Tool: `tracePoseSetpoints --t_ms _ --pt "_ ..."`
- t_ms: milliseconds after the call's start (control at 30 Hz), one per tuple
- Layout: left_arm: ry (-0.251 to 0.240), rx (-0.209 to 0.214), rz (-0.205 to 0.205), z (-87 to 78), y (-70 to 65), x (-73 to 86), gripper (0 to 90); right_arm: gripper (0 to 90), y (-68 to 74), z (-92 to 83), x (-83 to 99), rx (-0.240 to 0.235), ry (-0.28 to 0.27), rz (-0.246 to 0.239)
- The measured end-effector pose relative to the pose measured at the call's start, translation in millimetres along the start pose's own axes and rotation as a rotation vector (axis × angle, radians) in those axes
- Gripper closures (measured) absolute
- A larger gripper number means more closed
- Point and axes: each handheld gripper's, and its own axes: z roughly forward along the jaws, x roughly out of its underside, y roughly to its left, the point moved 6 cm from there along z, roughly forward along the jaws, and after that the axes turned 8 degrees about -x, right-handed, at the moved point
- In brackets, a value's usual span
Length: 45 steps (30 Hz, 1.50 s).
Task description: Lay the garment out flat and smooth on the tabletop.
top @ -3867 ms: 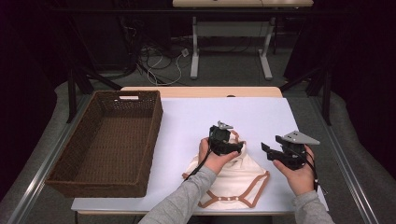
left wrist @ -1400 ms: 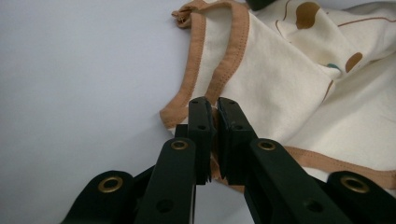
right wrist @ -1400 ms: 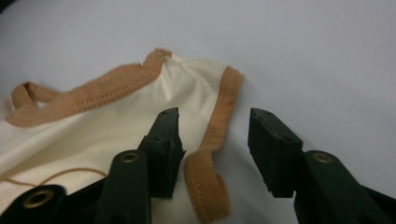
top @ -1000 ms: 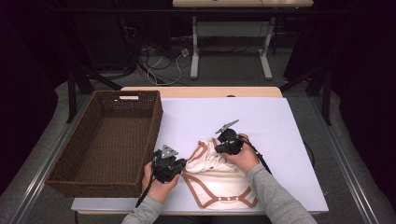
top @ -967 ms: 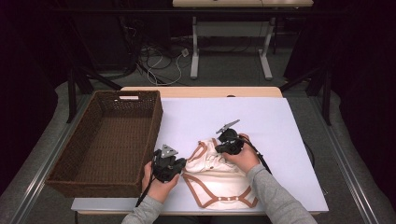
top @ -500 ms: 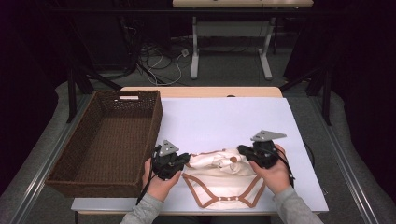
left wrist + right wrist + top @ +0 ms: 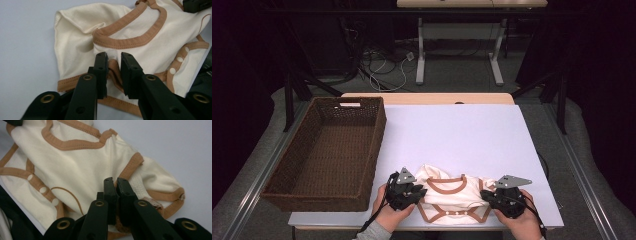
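Note:
A cream baby bodysuit [image 7: 454, 197] with brown trim and snap buttons lies spread sideways near the table's front edge. My left gripper [image 7: 421, 192] sits at its left side. In the left gripper view the jaws [image 7: 114, 56] have just been opening, and a loose fold of brown trim stands in the gap over the bodysuit [image 7: 140, 50]. My right gripper [image 7: 486, 196] is at the garment's right end. In the right gripper view it [image 7: 115, 181] is shut on the trimmed edge of the bodysuit [image 7: 82, 167].
A dark wicker basket [image 7: 374, 145] stands along the left side of the white table top [image 7: 462, 135], close to my left hand. Beyond the table are desk legs and cables on the floor.
The right gripper has swung from the garment's upper middle out to the right and nearer the front edge, drawing the bodysuit wide. The left gripper shifted slightly and its jaws parted.

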Motion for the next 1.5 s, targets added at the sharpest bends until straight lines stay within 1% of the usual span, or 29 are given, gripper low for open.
tracePoseSetpoints --t_ms 33,67,100,133,167,233,333,367,400,433,467,500,567,600,633,667,700,733,833,867,900,933,1067,1167,1267,1333,1367,1467,1500 --pt "-0.019 -0.007 -0.001 -2.2 2.7 -1.7 69.4 86.1 -0.3 1.1 1.4 -0.002 0.001 0.004" --pt "-0.041 -0.024 0.005 -3.9 6.5 -4.0 66.7 85.9 -1.0 0.9 2.9 0.002 0.018 0.007" --pt "-0.049 -0.038 -0.003 -5.6 9.7 -5.3 64.7 85.8 -2.8 1.6 3.2 0.010 0.019 -0.001" --pt "-0.059 -0.038 -0.016 -6.2 12.9 -7.0 64.0 85.7 -3.8 2.1 4.3 0.015 0.022 0.010" --pt "-0.063 -0.040 -0.009 -6.0 15.3 -7.9 62.7 85.5 -4.8 2.1 4.9 0.009 0.027 0.012" --pt "-0.060 -0.045 -0.015 -4.2 17.7 -9.3 60.7 84.9 -4.8 2.3 6.4 0.010 0.038 0.027" --pt "-0.057 -0.024 -0.028 2.8 17.1 -12.8 58.7 82.4 -5.8 1.8 6.9 0.018 0.043 0.020" --pt "-0.054 -0.022 -0.019 5.6 17.6 -14.1 58.0 80.9 -5.5 1.2 6.8 0.022 0.042 0.025" --pt "-0.049 -0.009 -0.023 9.2 17.1 -15.4 57.3 79.1 -6.0 0.2 6.4 0.020 0.039 0.019" --pt "-0.042 -0.004 -0.027 11.5 16.7 -15.6 56.4 77.6 -5.9 -0.7 6.6 0.016 0.036 0.031" --pt "-0.023 0.017 -0.043 15.2 16.1 -14.8 56.0 76.8 -7.6 -1.4 6.2 0.017 0.029 0.017" --pt "-0.018 0.022 -0.050 17.2 16.4 -14.4 55.5 75.5 -8.3 -3.0 6.7 0.020 0.025 0.033" --pt "0.009 0.047 -0.067 21.0 15.8 -10.8 55.3 74.4 -10.8 -4.4 7.8 0.025 0.018 0.041" --pt "0.013 0.052 -0.078 21.7 15.1 -9.8 55.6 73.9 -12.2 -6.2 8.2 0.022 0.020 0.044" --pt "0.023 0.051 -0.074 22.2 15.9 -8.3 55.9 73.5 -12.7 -6.4 8.6 0.025 0.016 0.051" --pt "0.028 0.056 -0.089 22.5 15.2 -7.3 56.3 73.3 -12.7 -7.1 8.5 0.023 0.010 0.059" --pt "0.031 0.061 -0.084 22.3 15.7 -6.7 57.0 73.1 -12.7 -7.2 7.8 0.019 0.000 0.057" --pt "0.037 0.083 -0.106 21.9 14.0 -5.8 57.6 72.8 -13.1 -7.5 8.0 0.024 0.001 0.049" --pt "0.040 0.103 -0.112 20.3 12.8 -3.6 58.7 71.8 -12.1 -9.2 7.4 0.026 -0.002 0.050" --pt "0.045 0.121 -0.118 19.7 12.5 -2.5 59.2 71.5 -12.3 -10.0 6.7 0.027 -0.009 0.044" --pt "0.049 0.124 -0.123 19.7 12.7 -1.7 59.7 70.7 -12.9 -11.2 5.6 0.030 -0.017 0.037" --pt "0.049 0.133 -0.131 19.2 12.7 -1.1 60.0 69.8 -12.5 -11.5 4.8 0.031 -0.032 0.046" --pt "0.050 0.141 -0.136 18.8 12.9 1.3 64.3 65.8 -15.2 -16.2 1.0 0.035 -0.078 0.058" --pt "0.058 0.145 -0.136 20.2 13.6 2.6 67.0 65.4 -18.6 -18.2 0.9 0.051 -0.087 0.063" --pt "0.054 0.130 -0.149 21.5 17.5 1.9 66.6 65.3 -19.1 -17.5 1.0 0.044 -0.094 0.078" --pt "0.041 0.119 -0.165 22.8 20.7 1.4 62.5 65.1 -19.4 -17.5 1.1 0.047 -0.094 0.076" --pt "0.040 0.128 -0.174 23.3 21.2 2.0 60.9 64.9 -19.4 -17.3 0.9 0.046 -0.095 0.076" --pt "0.053 0.171 -0.211 24.5 19.9 3.3 61.3 64.3 -20.3 -17.4 0.5 0.048 -0.099 0.075" --pt "0.055 0.179 -0.215 24.7 19.7 3.4 61.5 64.1 -20.1 -17.6 0.4 0.045 -0.097 0.081"
